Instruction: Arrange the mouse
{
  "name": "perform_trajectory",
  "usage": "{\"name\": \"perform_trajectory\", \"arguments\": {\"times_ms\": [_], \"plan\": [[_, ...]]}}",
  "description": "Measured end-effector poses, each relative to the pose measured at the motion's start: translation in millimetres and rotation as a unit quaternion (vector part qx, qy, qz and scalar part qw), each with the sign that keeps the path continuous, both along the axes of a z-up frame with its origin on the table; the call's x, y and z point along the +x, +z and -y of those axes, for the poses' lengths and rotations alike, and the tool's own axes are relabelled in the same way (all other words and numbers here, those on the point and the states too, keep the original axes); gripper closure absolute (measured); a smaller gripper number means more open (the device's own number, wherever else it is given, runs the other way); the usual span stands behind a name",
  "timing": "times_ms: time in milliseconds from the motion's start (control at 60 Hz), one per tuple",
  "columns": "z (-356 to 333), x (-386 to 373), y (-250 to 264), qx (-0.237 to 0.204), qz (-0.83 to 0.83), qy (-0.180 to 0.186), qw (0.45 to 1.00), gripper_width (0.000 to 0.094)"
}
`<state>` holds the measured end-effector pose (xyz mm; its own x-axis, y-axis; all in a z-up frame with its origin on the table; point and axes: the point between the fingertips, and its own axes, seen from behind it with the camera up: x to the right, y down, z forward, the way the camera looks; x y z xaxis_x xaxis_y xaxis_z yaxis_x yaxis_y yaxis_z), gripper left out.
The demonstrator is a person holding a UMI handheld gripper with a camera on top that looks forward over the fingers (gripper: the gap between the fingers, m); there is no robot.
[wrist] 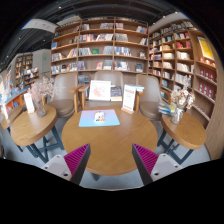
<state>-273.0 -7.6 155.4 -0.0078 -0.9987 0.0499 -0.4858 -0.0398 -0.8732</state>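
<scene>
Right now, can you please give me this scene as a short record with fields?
place: room with bookshelves along the walls
table: round wooden table just ahead of the fingers
on table: blue mat with a small object on it, too small to identify
behind mat: upright display cards
mouse: none identifiable
gripper: open, holding nothing, fingers above the table's near edge

Counter [110, 140]: wood, smooth, slight sheen, warm brown. Mat [99, 118]: pale blue, matt, cloth-like. Shelves [100, 45]: wood, matt. Finger pads [76, 157]: magenta, matt, textured w/ fine ribbing. Jaws spread apart.
</scene>
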Motion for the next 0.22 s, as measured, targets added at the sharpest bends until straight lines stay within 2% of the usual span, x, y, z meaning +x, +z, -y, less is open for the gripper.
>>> {"name": "perform_trajectory", "arguments": {"times_ms": [217], "plan": [[1.7,-26.9,0.0,0.011,0.004,0.006,1.0,0.0079]]}}
